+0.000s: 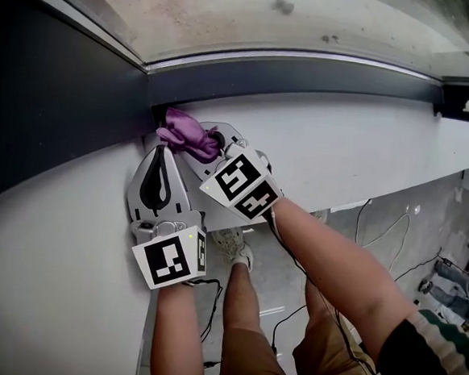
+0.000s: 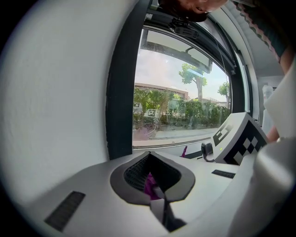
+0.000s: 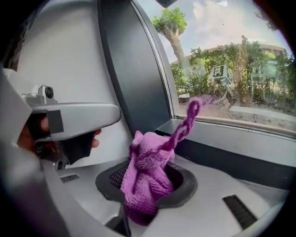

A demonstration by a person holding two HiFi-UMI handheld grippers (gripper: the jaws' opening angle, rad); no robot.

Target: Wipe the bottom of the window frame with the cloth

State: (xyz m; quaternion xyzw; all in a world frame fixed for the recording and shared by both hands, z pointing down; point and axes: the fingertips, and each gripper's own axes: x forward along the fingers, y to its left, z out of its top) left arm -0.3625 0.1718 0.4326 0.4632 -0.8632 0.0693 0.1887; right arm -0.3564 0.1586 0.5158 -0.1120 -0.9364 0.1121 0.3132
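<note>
The right tongs are clamped on the bunched purple cloth, which sits at the left end of the dark window frame, where its bottom rail meets the upright. The left tongs are closed just below that corner, close beside the right ones. A sliver of purple shows in their gap.
</note>
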